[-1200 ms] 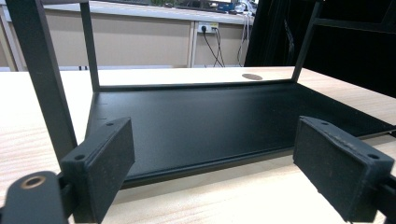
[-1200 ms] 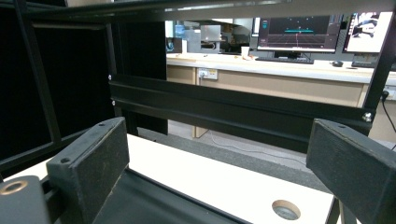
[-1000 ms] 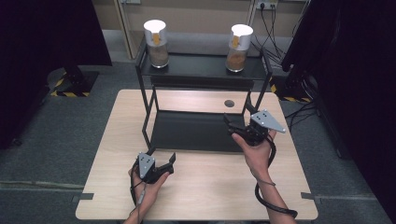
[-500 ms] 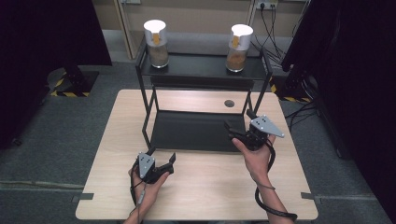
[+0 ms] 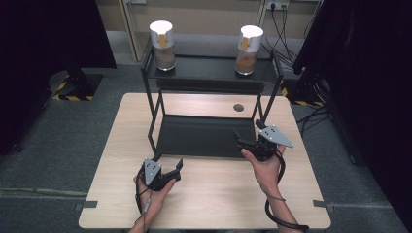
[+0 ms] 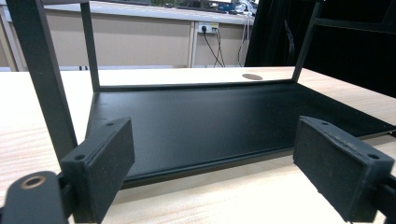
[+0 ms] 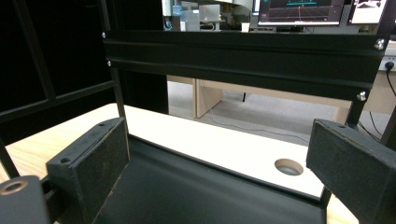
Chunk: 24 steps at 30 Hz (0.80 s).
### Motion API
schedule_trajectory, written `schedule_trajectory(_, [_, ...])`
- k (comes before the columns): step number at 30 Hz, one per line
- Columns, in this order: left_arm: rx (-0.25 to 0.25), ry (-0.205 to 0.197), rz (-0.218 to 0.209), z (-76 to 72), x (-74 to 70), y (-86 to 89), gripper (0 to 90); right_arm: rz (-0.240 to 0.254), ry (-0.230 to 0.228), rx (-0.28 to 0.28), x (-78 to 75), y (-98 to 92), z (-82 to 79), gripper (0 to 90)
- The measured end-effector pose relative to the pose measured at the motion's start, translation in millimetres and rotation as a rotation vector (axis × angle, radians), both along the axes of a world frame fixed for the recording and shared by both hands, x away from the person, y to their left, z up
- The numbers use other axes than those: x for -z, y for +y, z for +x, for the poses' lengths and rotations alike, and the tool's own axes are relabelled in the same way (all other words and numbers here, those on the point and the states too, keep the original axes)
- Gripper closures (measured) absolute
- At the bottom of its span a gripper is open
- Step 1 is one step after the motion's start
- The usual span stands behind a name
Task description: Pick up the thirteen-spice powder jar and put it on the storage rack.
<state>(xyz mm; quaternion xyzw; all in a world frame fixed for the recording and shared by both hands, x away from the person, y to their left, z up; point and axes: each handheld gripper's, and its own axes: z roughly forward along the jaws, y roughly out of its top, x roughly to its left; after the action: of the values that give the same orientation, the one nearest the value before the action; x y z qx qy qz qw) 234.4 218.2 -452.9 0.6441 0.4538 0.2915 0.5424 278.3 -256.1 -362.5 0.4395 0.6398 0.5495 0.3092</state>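
A pale wooden table (image 5: 218, 194) stands on grey carpet (image 5: 58, 145), with a round cable hole (image 5: 238, 107) towards its far right. Two white-lidded jars of brown contents sit raised at the far side, one left (image 5: 163, 46), one right (image 5: 248, 43), well apart. Black cables (image 5: 284, 36) hang from a wall socket (image 5: 274, 5) at the far right.

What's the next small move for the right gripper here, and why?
Probably raise the right gripper toward the right jar on the rack's top shelf. Its jaws stand open and hold nothing, low at the front right of the bottom shelf, while both jars sit up top. The left gripper is open, farther back on the table.
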Motion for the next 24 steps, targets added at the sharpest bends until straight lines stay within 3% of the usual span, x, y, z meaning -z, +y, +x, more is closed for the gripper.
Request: schedule_trajectory(24, [-0.001,-0.001,0.0,-0.2,0.2,-0.1,12.1,-0.013,0.049,-0.007,24.2,0.7,-7.2,6.1])
